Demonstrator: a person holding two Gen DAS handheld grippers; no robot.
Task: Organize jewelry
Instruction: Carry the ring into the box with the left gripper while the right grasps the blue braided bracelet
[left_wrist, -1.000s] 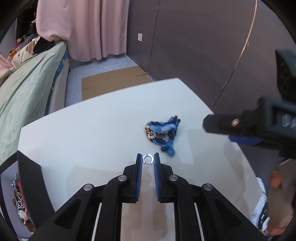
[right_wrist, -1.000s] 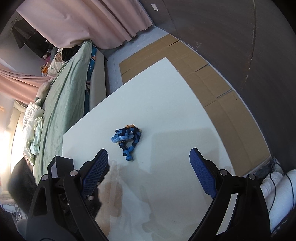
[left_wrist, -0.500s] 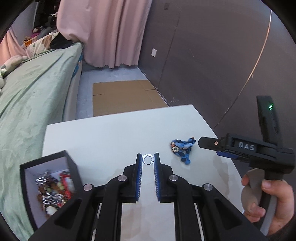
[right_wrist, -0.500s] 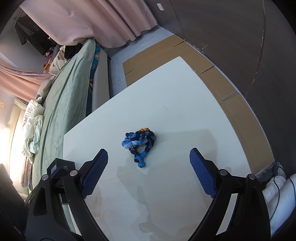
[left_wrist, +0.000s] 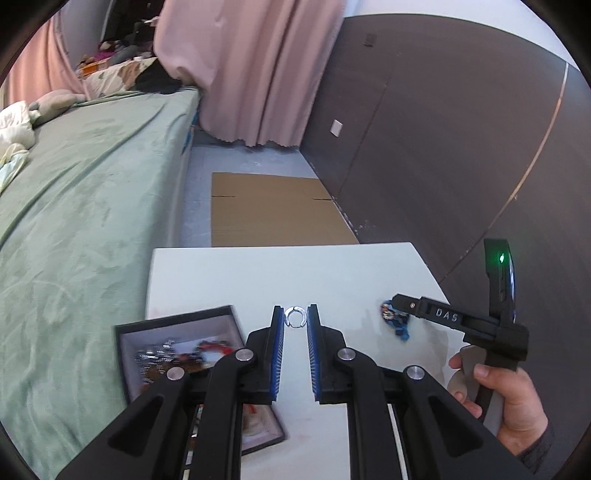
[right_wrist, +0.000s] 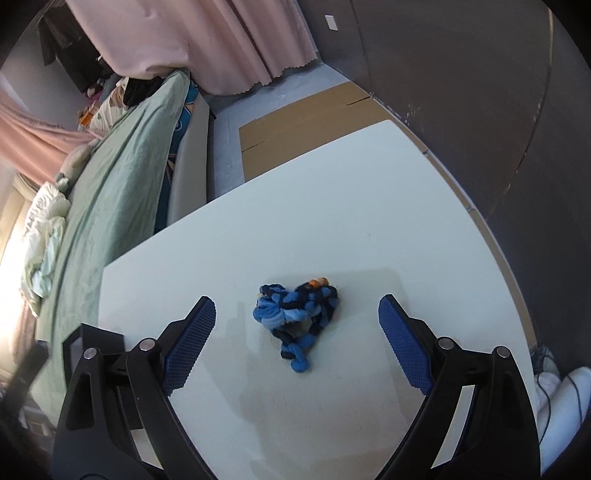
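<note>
My left gripper is shut on a small silver ring, held at its fingertips above the white table. A black jewelry box with mixed jewelry inside lies just left of and partly under that gripper. A blue beaded bracelet pile with orange beads lies on the table. It also shows in the left wrist view. My right gripper is open wide and hovers over the bracelet pile, a finger on each side, apart from it.
A green-covered bed runs along the table's left side. Cardboard sheets lie on the floor beyond the table. A dark wall stands to the right. The box corner shows at the right wrist view's lower left.
My left gripper has lifted and swung left with the ring, bringing the jewelry box into view beneath it. My right gripper has moved closer over the blue bracelet pile.
</note>
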